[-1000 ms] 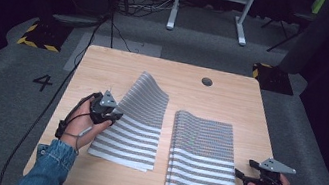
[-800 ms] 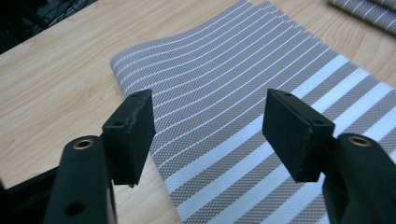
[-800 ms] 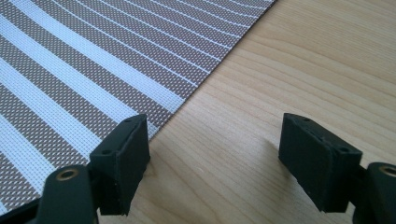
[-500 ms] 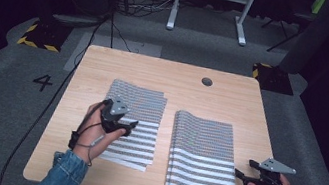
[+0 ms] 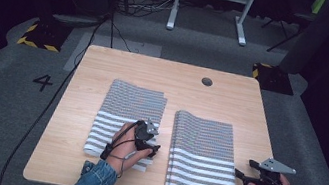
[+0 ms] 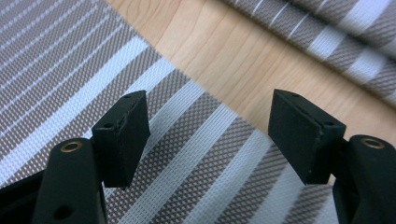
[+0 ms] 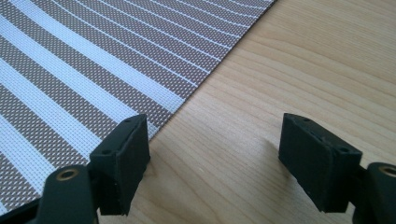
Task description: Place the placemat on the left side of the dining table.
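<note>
Two stacks of grey-and-white striped mats lie side by side on the wooden table [image 5: 106,62]. My left gripper [image 5: 154,142] hovers low over the front right part of the left stack [image 5: 124,106]. Its jaws have just been opening and stand open, with nothing between them. In the left gripper view, the left gripper [image 6: 210,116] is above that stack's edge [image 6: 70,70], with bare wood and the other stack [image 6: 350,42] beyond. My right gripper [image 5: 242,168] rests open beside the right edge of the right stack [image 5: 203,150]. In the right gripper view, the right gripper [image 7: 215,135] straddles the mat's edge [image 7: 93,70].
A round cable hole [image 5: 207,81] sits near the table's far edge. A strip of bare wood [image 5: 168,123] separates the stacks. Grey carpet with a painted 4 [image 5: 43,83], a black cable [image 5: 49,103] and a white frame [image 5: 209,9] surround the table.
The top mat of the left stack, lifted and curved before, now lies flat. My left gripper moved right and toward the front edge, sank, and opened, letting the mat go. The right gripper stayed put.
</note>
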The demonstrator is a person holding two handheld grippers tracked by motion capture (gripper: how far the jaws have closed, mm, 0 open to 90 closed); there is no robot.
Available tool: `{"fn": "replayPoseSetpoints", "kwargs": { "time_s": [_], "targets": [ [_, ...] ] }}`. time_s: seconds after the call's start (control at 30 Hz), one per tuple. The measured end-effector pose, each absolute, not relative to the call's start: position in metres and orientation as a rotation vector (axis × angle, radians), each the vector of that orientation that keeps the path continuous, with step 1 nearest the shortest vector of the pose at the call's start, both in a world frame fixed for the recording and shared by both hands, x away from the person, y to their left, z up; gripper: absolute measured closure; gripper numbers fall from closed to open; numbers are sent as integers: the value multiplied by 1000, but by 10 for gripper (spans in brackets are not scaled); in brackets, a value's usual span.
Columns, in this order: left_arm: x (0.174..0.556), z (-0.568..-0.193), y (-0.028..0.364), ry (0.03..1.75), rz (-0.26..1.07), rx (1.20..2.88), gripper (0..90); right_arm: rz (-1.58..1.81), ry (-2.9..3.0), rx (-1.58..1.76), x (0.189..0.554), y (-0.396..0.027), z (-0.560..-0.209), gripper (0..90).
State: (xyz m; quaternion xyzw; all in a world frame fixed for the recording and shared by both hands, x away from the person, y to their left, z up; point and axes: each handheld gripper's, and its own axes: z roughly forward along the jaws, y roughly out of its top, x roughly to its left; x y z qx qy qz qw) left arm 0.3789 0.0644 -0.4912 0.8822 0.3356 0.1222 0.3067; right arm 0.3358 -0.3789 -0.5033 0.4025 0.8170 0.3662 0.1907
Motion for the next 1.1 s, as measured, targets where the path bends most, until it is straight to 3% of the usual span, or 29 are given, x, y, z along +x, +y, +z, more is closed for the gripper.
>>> {"fn": "replayPoseSetpoints", "kwargs": {
  "time_s": [0.1,0.2,0.37,0.47,0.57,0.7,1.1],
  "targets": [
    [380,-493,69,888,329,2307,310,1029,2295,1131,336,-379,-503,246],
    [381,-494,75,886,352,2270,429,1029,2294,1132,336,-379,-503,246],
    [379,-495,78,864,347,2267,507,1029,2289,1137,335,-378,-503,246],
    [375,-487,83,866,247,2273,733,1030,2289,1137,335,-378,-503,246],
    [372,-482,91,847,180,2285,805,1029,2288,1138,335,-378,-503,246],
    [364,-474,100,836,169,2299,843,1029,2286,1140,335,-378,-503,246],
    [356,-436,118,799,315,2169,866,1027,2285,1144,335,-378,-503,246]
  ]
}}
